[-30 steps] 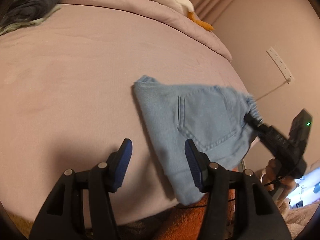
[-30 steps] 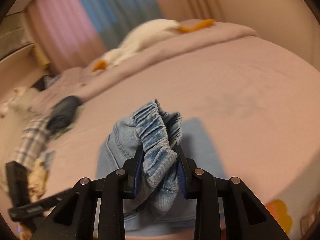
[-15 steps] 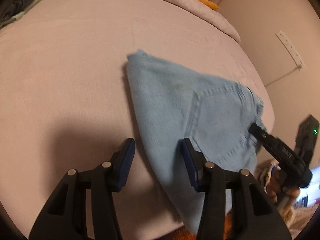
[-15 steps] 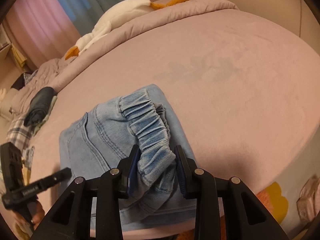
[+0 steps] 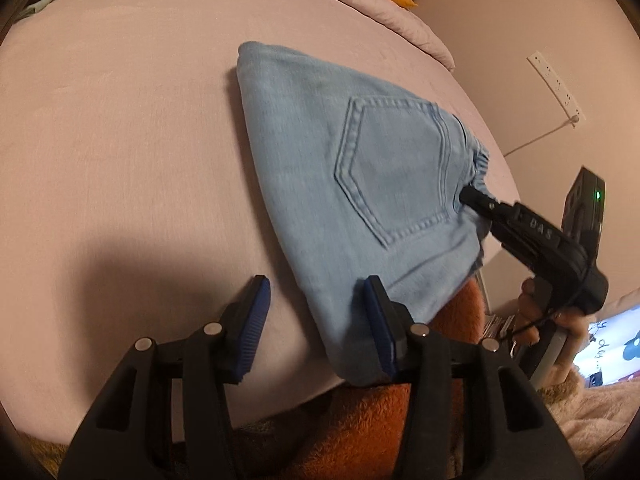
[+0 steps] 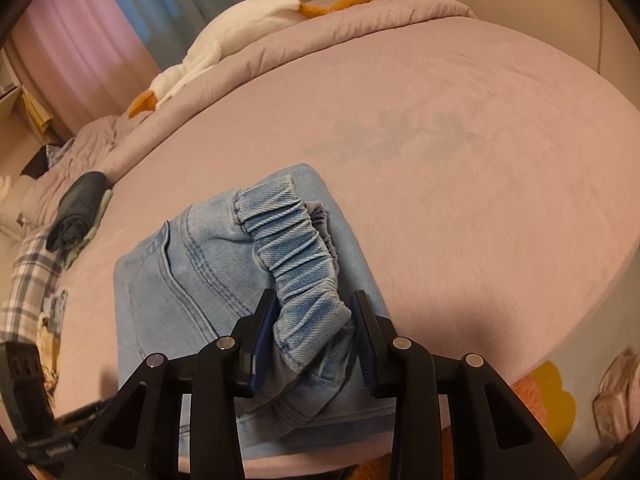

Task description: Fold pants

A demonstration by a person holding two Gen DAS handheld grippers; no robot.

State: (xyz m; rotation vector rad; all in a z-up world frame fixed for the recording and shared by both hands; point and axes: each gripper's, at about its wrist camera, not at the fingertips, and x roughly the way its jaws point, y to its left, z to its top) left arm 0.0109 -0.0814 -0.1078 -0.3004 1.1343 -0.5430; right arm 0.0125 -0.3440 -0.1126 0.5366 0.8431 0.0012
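Observation:
Light blue denim pants (image 5: 352,184) lie folded on the pink bed (image 5: 120,140), back pocket up, near the bed's front edge. My right gripper (image 6: 314,320) is shut on the pants' (image 6: 192,276) gathered elastic waistband (image 6: 300,240); it also shows in the left wrist view (image 5: 474,198) at the pants' right end. My left gripper (image 5: 318,308) is open and empty, low over the bed's front edge, its right finger (image 5: 380,320) against the pants' near corner. The left gripper's body shows at the lower left of the right wrist view (image 6: 36,420).
A rolled dark garment (image 6: 80,208) and plaid cloth (image 6: 28,280) lie at the bed's left side. A white goose plush (image 6: 240,32) lies on the folded duvet at the back. An orange fluffy rug (image 5: 360,420) lies below the bed's edge. A wall (image 5: 540,20) with a power strip stands right.
The right gripper has carried the waistband down and forward, laying the pants flatter on the bed. The left gripper stayed open and moved closer to the pants' near corner.

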